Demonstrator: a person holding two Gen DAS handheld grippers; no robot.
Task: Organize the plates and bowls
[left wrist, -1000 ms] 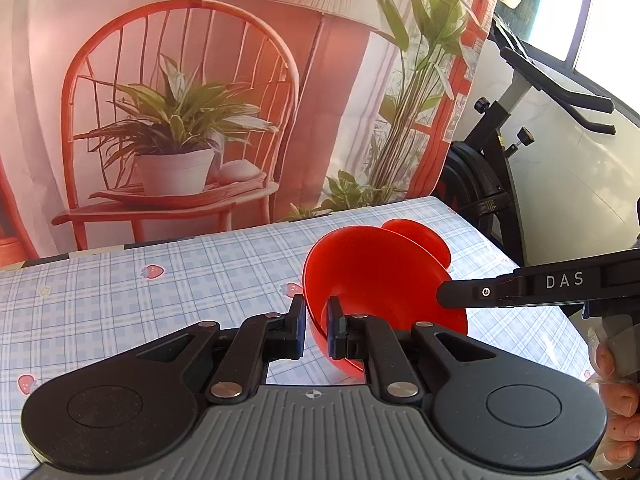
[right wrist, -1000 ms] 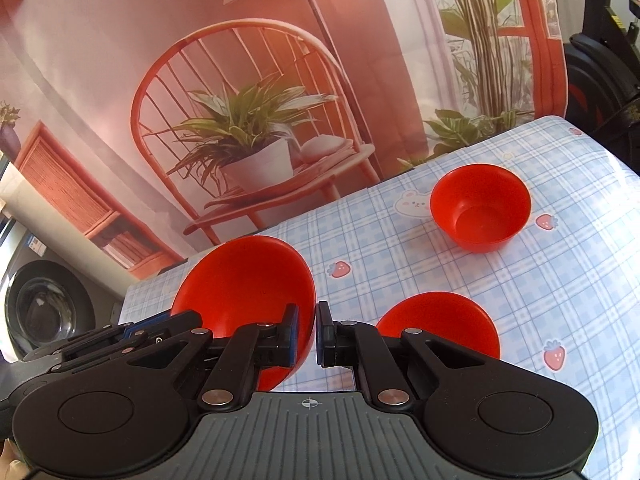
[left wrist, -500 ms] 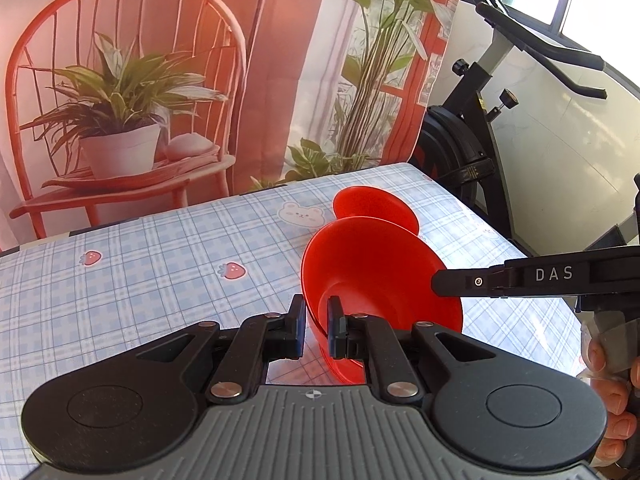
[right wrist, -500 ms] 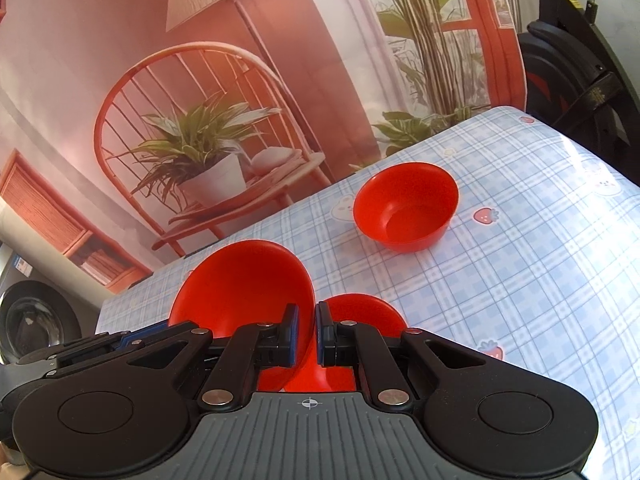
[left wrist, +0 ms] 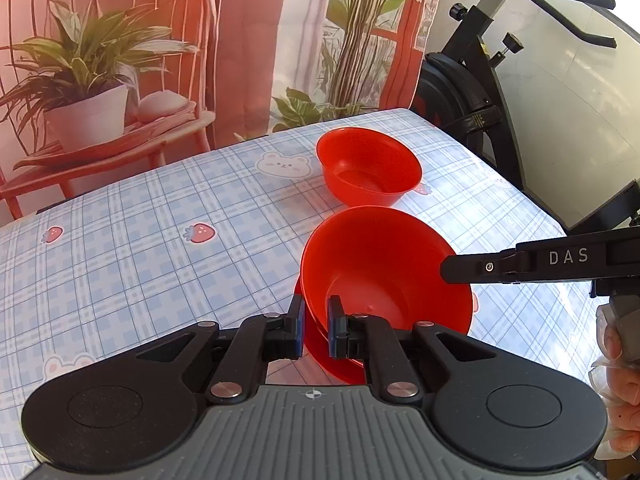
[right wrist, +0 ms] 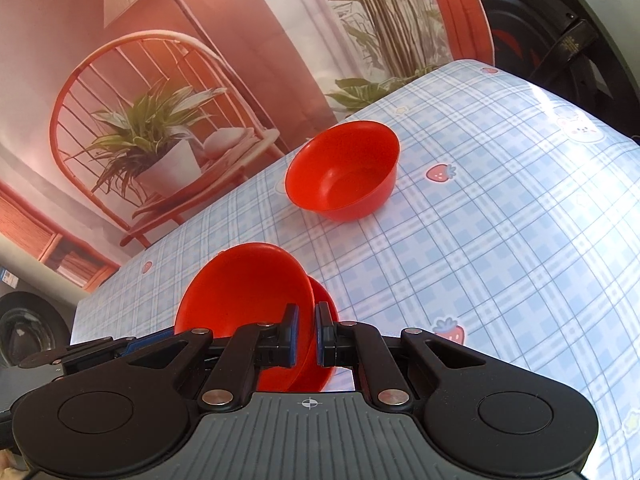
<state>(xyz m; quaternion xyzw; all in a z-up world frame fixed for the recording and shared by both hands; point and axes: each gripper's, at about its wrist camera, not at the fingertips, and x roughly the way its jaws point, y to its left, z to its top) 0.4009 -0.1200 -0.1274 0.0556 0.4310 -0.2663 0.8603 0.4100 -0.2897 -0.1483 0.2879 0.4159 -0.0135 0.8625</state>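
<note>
Two grippers clamp one red bowl (left wrist: 384, 276) by opposite sides of its rim. Left gripper (left wrist: 314, 330) pinches the near-left wall of the held bowl, one pad inside and one outside. Right gripper (right wrist: 304, 334) bites the rim on the bowl's right side; in the left wrist view its black finger (left wrist: 520, 266) reaches in from the right. Under the held bowl, a second red bowl (right wrist: 326, 304) sits on the table (left wrist: 140, 248), only its edge showing; I cannot tell whether the two touch. A third bowl (left wrist: 368, 166) stands upright farther back, apart from them, near a bear print (left wrist: 283, 164). At the right edge, a person's hand (left wrist: 618, 412) shows.
</note>
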